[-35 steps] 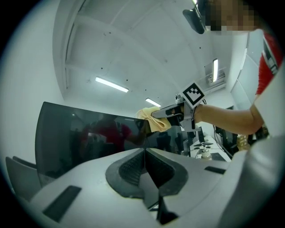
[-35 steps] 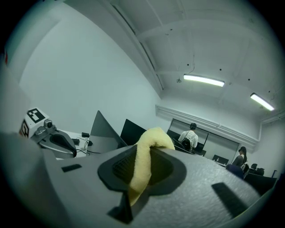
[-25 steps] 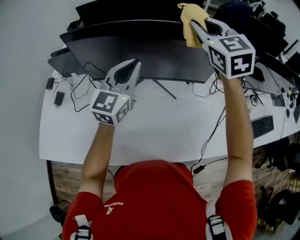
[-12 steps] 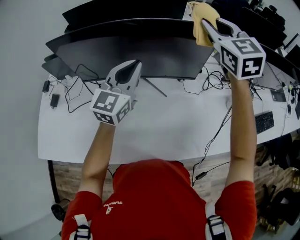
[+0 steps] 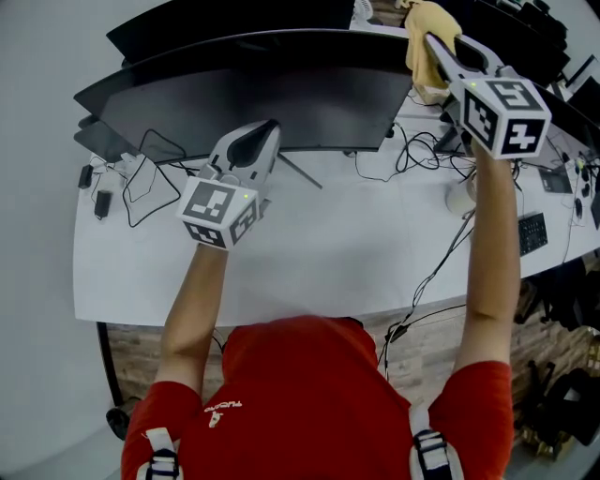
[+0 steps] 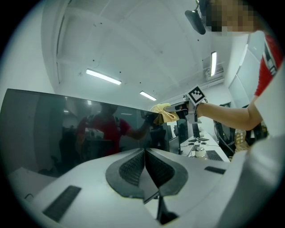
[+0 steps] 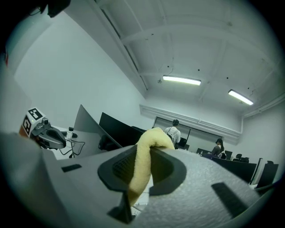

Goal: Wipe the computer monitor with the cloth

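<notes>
right gripper [image 5: 434, 47] clamped on cloth [image 5: 429, 21], seemingly at monitor [image 5: 281, 94] corner | left gripper [image 5: 268, 127] closed, empty

Office, white desk [image 5: 319, 253], curved monitor [image 5: 281, 98], more screens [image 7: 116, 128] behind, keyboard [image 5: 531, 234], trailing cables [image 5: 141, 178], ceiling strip lights [image 7: 181, 80]

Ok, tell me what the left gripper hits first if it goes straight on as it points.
Most likely the dark curved monitor screen: the left gripper, jaws together, aims at its glass with nothing between, though depth is unclear.
</notes>
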